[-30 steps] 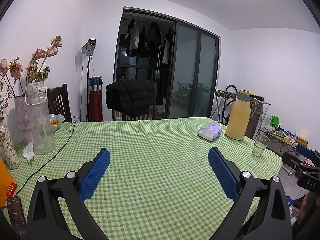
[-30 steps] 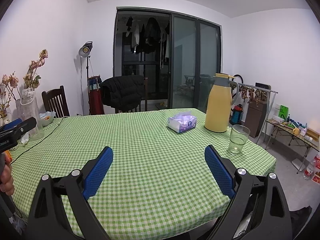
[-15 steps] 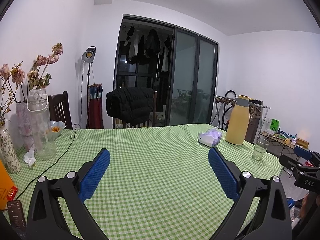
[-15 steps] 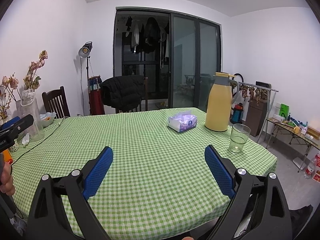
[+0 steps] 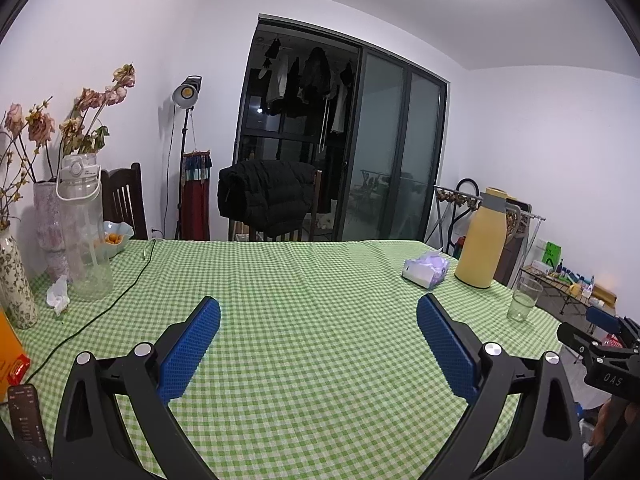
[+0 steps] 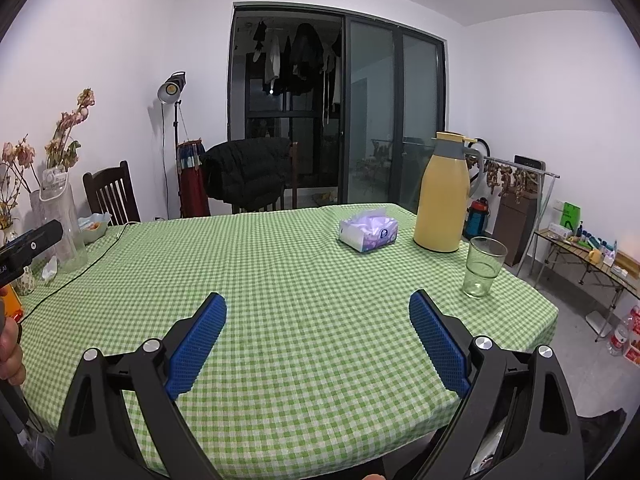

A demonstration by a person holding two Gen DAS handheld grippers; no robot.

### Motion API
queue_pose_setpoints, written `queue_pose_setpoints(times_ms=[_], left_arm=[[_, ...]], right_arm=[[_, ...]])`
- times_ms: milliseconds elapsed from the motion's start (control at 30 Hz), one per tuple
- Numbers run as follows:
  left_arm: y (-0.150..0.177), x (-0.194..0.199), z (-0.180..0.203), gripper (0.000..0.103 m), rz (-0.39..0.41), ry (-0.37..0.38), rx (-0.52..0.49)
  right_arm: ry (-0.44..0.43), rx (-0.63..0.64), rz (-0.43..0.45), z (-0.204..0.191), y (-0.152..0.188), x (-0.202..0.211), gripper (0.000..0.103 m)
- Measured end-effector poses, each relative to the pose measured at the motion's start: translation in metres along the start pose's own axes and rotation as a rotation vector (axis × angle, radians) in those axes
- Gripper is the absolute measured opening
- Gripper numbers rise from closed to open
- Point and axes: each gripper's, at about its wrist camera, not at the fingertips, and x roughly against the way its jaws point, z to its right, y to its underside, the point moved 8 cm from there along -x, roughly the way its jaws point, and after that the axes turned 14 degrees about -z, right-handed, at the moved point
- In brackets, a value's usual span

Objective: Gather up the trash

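Observation:
A crumpled white tissue lies on the green checked tablecloth at the far left, beside a clear water jug; it also shows small in the right wrist view. My left gripper is open and empty, above the near middle of the table, well to the right of the tissue. My right gripper is open and empty above the near table edge. Each gripper shows at the edge of the other's view.
Flower vases, a fruit bowl, a black cable, an orange box and a remote stand left. A tissue box, yellow jug and glass stand right. Chairs line the far side.
The left wrist view has tilted upward, so the table sits lower in its frame. The right gripper has hardly moved. Both stay open.

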Motion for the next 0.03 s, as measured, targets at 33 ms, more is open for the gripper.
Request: queue_pose_setpoints(times_ms=[33], left_arm=[[-0.0005,-0.0013,0.0001,0.095,0.0,-0.002,-0.006]], right_arm=[[-0.001,0.0,-0.002,-0.0003,0.0001,-0.0013,0.089]])
